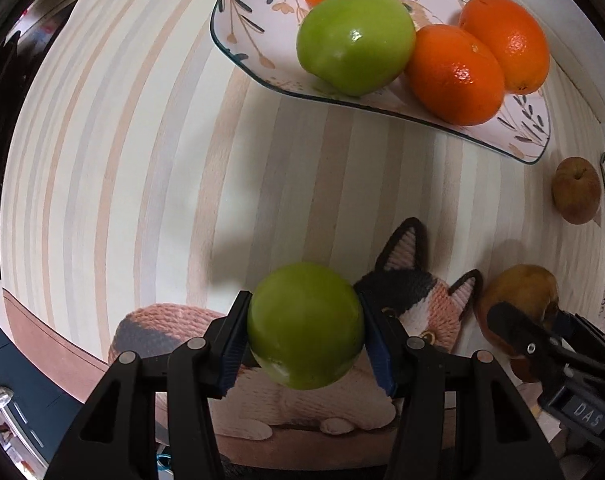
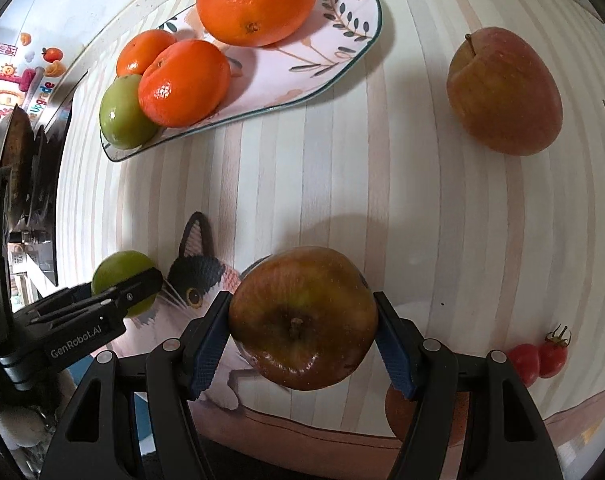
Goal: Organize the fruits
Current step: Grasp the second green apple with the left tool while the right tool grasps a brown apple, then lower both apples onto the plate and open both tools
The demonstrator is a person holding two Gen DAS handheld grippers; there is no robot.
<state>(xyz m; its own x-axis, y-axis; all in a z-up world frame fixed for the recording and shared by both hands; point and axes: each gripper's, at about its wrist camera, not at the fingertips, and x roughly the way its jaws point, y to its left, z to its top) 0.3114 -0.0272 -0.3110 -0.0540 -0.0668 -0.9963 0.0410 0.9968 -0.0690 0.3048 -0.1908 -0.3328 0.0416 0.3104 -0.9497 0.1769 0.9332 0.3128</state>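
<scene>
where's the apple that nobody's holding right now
In the right wrist view the loose red apple lies on the striped mat, upper right, right of the plate and apart from it.

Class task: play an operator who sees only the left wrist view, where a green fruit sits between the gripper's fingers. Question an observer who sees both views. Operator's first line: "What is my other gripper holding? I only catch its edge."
Observer: The right gripper is shut on a dark reddish-brown apple, stem end facing the camera.
Operator: Is anything lying on the table that my view misses?
Observer: Yes, two small red tomatoes lie side by side on the striped mat, to the right of that gripper.
Operator: The brownish fruit at my right edge, what is it?
Observer: A red-yellow apple with its stem on, lying on the mat off the plate.
</scene>
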